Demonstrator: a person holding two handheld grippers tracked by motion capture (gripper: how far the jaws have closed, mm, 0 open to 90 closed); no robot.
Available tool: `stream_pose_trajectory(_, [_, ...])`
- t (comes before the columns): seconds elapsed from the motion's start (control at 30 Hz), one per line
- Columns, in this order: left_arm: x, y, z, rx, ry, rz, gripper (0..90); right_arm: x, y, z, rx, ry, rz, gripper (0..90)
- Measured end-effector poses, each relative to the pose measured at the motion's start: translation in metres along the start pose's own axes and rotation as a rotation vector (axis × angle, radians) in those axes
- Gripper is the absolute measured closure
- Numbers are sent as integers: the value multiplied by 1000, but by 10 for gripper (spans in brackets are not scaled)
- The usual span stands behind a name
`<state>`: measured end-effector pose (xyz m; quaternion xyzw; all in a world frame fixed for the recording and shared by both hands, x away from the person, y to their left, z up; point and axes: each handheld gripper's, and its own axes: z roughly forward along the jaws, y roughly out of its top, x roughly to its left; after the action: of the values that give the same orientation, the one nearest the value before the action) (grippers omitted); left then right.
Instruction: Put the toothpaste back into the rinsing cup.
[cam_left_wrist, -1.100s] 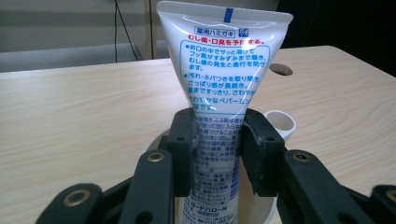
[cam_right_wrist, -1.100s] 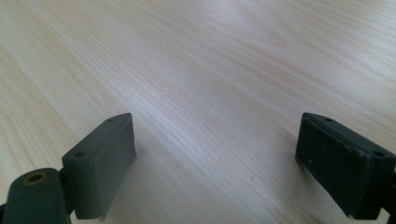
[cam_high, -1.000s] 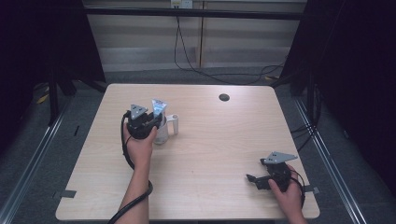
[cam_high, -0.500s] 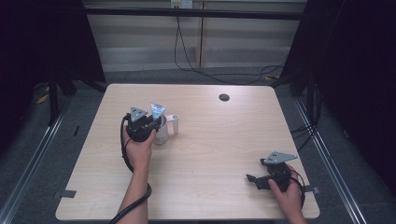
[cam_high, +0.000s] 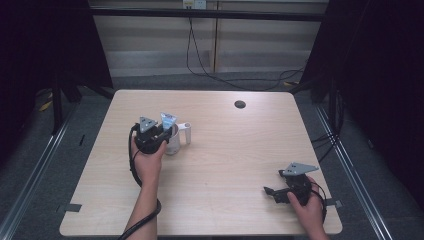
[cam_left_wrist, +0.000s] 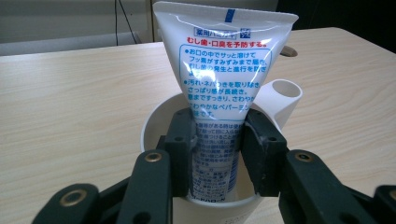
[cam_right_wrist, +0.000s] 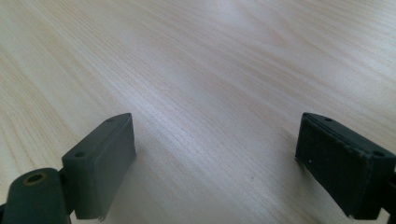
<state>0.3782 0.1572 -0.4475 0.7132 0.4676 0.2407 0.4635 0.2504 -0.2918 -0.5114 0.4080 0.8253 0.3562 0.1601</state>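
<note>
Nearest the person, at the right near corner of the pale wood-grain table (cam_high: 235, 165), the right gripper (cam_high: 272, 192) sits low over the boards in the person's right hand (cam_high: 307, 210). Its jaws stand wide apart, nothing between them, and the right gripper view looks straight down the gap onto bare wood grain (cam_right_wrist: 210, 93). A grey three-cornered plate tops it, and its cable loops off toward the table's right edge.

Farther in, on the left half of the table, the left forearm reaches up from the near edge, and the person's left hand (cam_high: 149, 162) carries the left gripper (cam_left_wrist: 217, 144). Its jaws are clamped on the lower body of a white plastic toothpaste tube with blue printed text (cam_left_wrist: 224, 79), one pad on each side. The tube stands upright, flat crimped end uppermost, its lower part down inside a white round plastic cup (cam_left_wrist: 152, 126). The jaw pads sit right at the cup's rim.

In the high view the cup (cam_high: 173, 142) stands on the table just right of the gripper, the tube's (cam_high: 167, 120) pale blue top rising above it. A white tubular side holder (cam_left_wrist: 280, 100) on the cup pokes out on the right, its mouth open.

Farthest off, a small dark round hole (cam_high: 240, 104) sits near the table's far edge, well apart from both grippers.
</note>
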Motion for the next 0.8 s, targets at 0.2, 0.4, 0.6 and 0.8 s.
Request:
stream_pose_trajectory(0.2, [-1,1,0,7,0,26,643,0,0,0,-1,0,-1,114])
stream_pose_trajectory(0.4, [-1,1,1,21,6,31,618,0,0,0,-1,0,-1,114])
stream_pose_trajectory(0.6, [-1,1,0,29,12,43,587,0,0,0,-1,0,-1,114])
stream_pose_trajectory(0.8, [-1,3,0,37,19,60,556,0,0,0,-1,0,-1,114])
